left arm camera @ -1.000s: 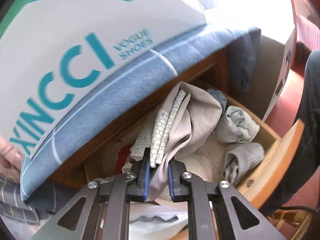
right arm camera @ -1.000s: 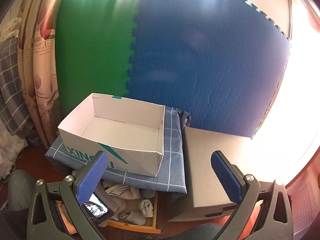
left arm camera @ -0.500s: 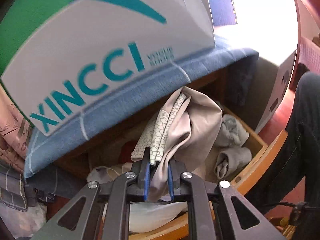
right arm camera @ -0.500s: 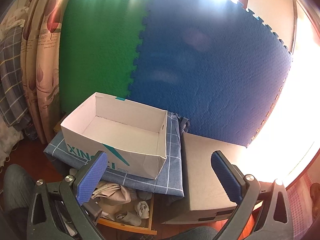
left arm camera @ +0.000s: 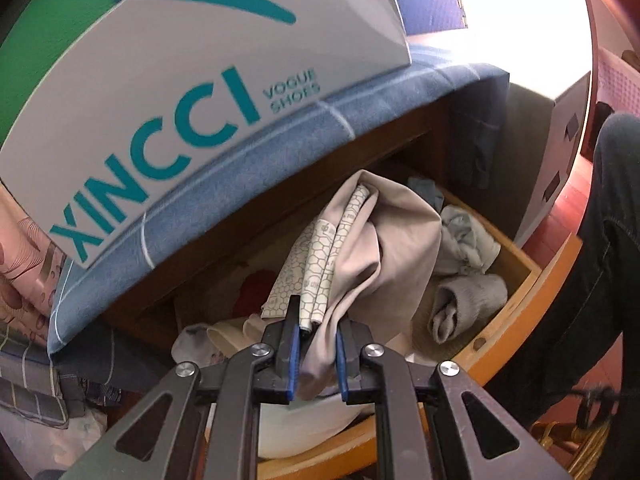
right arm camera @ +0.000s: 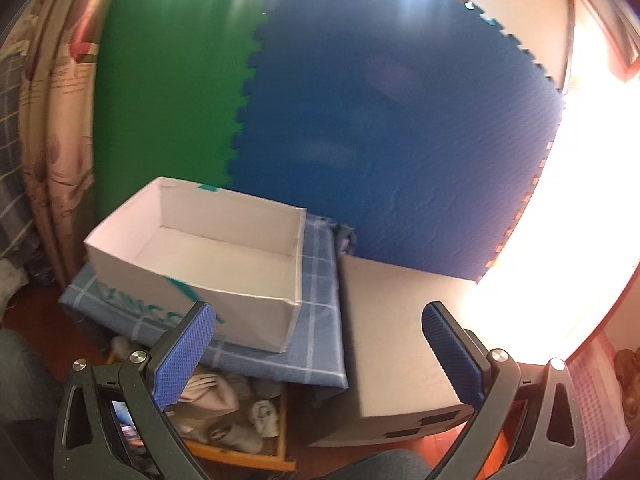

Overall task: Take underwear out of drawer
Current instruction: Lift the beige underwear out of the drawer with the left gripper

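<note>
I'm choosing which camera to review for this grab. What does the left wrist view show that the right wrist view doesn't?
Only the left wrist view shows the left tool shut on the beige underwear, and the shoebox lettering.

Only the right wrist view shows the shoebox interior with nothing in it, the foam mats, and the open right tool.

Both show the open drawer of rolled socks.

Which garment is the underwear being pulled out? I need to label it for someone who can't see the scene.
Find the open wooden drawer under the white shoe box. The beige cloth with a honeycomb-print band stands bunched above it, clamped by the left gripper, unlike the rolled grey socks lying inside.
</note>
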`<state>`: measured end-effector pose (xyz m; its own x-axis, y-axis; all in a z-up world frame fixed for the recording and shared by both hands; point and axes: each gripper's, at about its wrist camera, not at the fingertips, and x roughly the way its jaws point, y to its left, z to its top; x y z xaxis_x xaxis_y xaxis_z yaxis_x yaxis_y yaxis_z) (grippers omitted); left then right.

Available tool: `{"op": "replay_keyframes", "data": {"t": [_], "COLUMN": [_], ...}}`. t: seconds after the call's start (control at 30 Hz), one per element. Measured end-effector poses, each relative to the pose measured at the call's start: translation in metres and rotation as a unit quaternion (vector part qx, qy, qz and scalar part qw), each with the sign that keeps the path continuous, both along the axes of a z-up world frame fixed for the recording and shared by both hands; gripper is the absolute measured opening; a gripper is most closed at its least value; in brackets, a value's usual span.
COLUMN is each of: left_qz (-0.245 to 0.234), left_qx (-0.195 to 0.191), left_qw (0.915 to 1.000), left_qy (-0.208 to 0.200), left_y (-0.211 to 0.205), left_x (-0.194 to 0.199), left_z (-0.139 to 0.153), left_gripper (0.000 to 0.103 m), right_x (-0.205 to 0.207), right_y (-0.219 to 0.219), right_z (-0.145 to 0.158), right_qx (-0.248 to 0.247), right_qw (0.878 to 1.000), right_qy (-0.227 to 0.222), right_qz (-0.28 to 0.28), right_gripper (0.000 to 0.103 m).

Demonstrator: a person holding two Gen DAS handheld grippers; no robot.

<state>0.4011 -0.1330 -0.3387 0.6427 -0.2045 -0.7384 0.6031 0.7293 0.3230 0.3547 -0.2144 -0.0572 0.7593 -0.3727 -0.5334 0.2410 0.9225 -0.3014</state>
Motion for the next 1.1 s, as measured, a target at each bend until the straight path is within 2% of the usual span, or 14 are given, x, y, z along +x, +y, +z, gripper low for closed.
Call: {"op": "replay_keyframes", "data": {"t": [0.1, 0.3, 0.4, 0.5, 0.63, 0.7, 0.8, 0.9, 1.0, 1.1], "left_qz": [0.002, -0.010, -0.013, -0.014, -0.016, -0.016, -0.017, -0.015, -0.006, 0.011], "left_qx": [0.013, 0.043, 0.056, 0.065, 0.074, 0.076, 0.077, 0.069, 0.053, 0.028], "left_qw": [0.9999, 0.9990, 0.9983, 0.9977, 0.9971, 0.9969, 0.9967, 0.9974, 0.9986, 0.9995], "left_qy": [0.002, -0.002, 0.005, 0.012, 0.013, 0.014, 0.015, 0.011, 0.008, -0.003], "left_y": [-0.001, -0.017, -0.023, -0.026, -0.027, -0.028, -0.028, -0.028, -0.022, -0.006], "left_x": [-0.001, 0.002, 0.004, 0.005, 0.004, 0.004, 0.004, 0.004, 0.002, 0.000], "left_z": [-0.007, -0.016, -0.024, -0.029, -0.032, -0.033, -0.033, -0.027, -0.014, 0.009], "left_gripper": [0.014, 0.014, 0.014, 0.014, 0.014, 0.014, 0.014, 0.014, 0.014, 0.014], "right_x": [0.001, 0.003, 0.003, 0.008, 0.024, 0.024, 0.018, 0.011, 0.010, 0.017], "right_y": [-0.011, -0.051, -0.066, -0.081, -0.105, -0.115, -0.119, -0.107, -0.093, -0.074], "right_z": [-0.007, -0.024, -0.033, -0.052, -0.094, -0.108, -0.107, -0.082, -0.053, -0.033], "right_qx": [0.010, 0.080, 0.087, 0.087, 0.096, 0.114, 0.124, 0.113, 0.124, 0.116], "right_qw": [1.000, 0.996, 0.995, 0.994, 0.988, 0.985, 0.987, 0.993, 0.991, 0.991], "right_qy": [0.001, 0.019, 0.022, 0.036, 0.093, 0.097, 0.072, 0.005, -0.045, -0.067], "right_qz": [-0.005, -0.020, -0.033, -0.047, -0.082, -0.086, -0.077, -0.046, -0.008, 0.020], "right_gripper": [0.102, 0.102, 0.102, 0.102, 0.102, 0.102, 0.102, 0.102, 0.103, 0.103]}}
